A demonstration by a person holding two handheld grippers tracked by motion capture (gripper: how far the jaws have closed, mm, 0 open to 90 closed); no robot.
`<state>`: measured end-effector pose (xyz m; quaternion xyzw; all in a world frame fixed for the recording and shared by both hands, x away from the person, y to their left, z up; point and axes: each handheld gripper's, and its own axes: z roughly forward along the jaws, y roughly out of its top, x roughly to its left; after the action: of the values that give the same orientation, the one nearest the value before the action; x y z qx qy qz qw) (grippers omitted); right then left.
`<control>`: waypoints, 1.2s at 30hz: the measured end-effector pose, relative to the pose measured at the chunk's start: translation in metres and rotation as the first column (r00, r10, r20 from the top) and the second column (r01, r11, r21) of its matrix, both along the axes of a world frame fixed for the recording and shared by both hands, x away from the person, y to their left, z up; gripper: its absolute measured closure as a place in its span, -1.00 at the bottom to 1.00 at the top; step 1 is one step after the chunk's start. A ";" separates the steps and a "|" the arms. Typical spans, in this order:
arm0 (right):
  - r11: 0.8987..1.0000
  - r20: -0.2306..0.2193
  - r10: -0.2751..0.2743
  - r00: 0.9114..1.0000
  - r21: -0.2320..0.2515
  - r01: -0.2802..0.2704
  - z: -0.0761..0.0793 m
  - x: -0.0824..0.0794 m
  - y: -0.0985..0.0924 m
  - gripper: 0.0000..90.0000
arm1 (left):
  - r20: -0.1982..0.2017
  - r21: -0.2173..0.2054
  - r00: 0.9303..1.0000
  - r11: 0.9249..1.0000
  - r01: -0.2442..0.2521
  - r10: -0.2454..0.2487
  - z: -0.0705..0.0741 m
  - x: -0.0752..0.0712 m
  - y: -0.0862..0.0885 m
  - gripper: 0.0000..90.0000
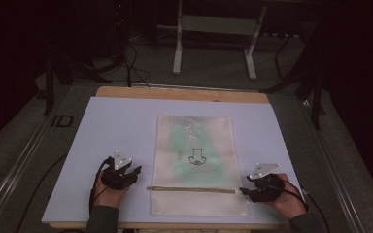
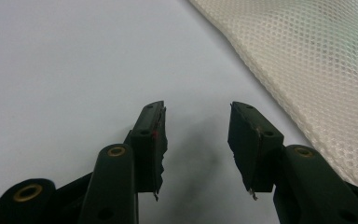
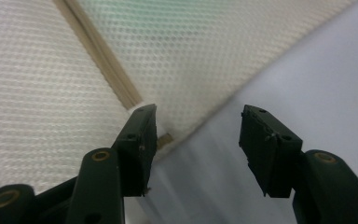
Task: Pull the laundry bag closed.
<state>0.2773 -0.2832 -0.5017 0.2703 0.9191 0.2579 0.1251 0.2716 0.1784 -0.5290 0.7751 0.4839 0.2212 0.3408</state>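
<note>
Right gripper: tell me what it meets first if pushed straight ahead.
Probably the cream mesh bag, at its edge where the tan zipper strip ends. The right gripper is open, already at that corner.

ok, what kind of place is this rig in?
Probably a lab or recording studio: dark surroundings, cables on the carpet, a white metal stand behind, and a pale board with a mesh bag on it.
</note>
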 end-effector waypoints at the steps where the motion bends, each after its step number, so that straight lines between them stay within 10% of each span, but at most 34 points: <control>1: 1.000 0.000 0.000 1.000 0.000 0.000 0.000 0.000 0.000 0.03 | 0.003 -0.001 1.000 1.000 0.001 -0.001 0.000 0.000 0.000 0.24; 36: 0.978 -0.029 0.205 0.978 -0.023 -0.206 0.008 0.007 0.063 -0.02 | 0.009 0.011 1.000 1.000 0.013 -0.013 0.001 -0.006 0.002 0.21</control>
<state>0.2841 -0.2201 -0.4939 0.1756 0.9470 0.2540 0.0889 0.2659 0.1805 -0.5284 0.7791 0.4760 0.2252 0.3402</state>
